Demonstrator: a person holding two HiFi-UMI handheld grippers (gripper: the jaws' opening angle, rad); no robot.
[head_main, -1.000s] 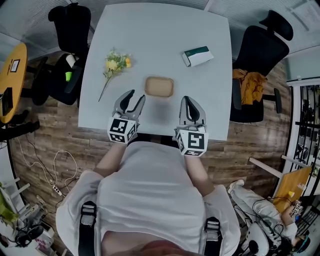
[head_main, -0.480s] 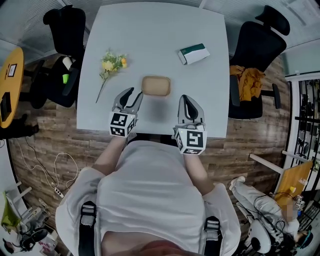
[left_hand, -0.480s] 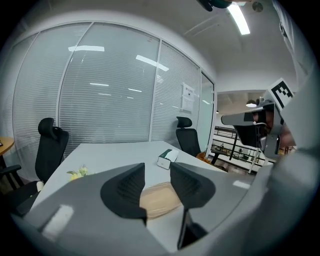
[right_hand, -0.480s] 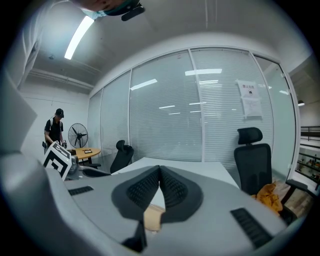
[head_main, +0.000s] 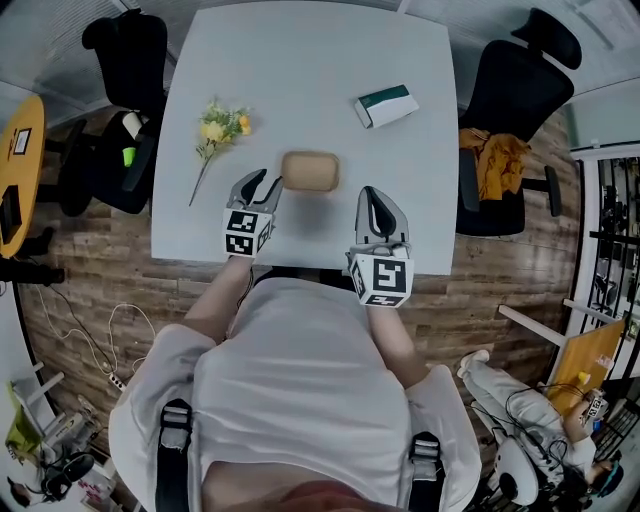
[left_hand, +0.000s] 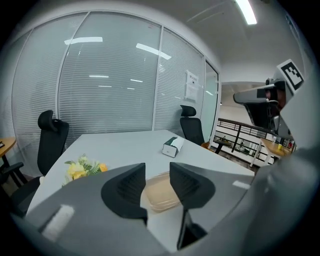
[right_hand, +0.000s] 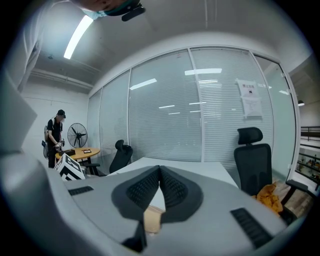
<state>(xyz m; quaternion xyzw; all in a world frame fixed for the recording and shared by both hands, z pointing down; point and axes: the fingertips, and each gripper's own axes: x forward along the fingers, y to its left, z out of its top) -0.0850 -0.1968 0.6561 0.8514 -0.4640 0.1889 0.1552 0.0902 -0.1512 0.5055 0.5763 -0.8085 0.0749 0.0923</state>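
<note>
A shallow tan tray (head_main: 310, 171) lies on the white table (head_main: 310, 60), just past both grippers. My left gripper (head_main: 264, 184) is open, its tips close to the tray's left near corner. In the left gripper view the tray (left_hand: 161, 194) shows through the gap of the left gripper (left_hand: 157, 181), which holds nothing. My right gripper (head_main: 371, 195) is shut and empty, hovering to the right of the tray and nearer the table's front edge. In the right gripper view, the right gripper (right_hand: 159, 175) has its jaws pressed together, with a bit of the tray (right_hand: 152, 218) below them.
A small bunch of yellow flowers (head_main: 218, 130) lies at the table's left. A green-and-white box (head_main: 387, 106) sits at the far right. Black office chairs (head_main: 515, 120) stand at both sides, the right one with an orange cloth (head_main: 495, 160). A person (right_hand: 54, 137) stands far off by a fan.
My left gripper has moved a little forward towards the tray and turned slightly left, so the flowers show more fully in its view. The right gripper has stayed put.
</note>
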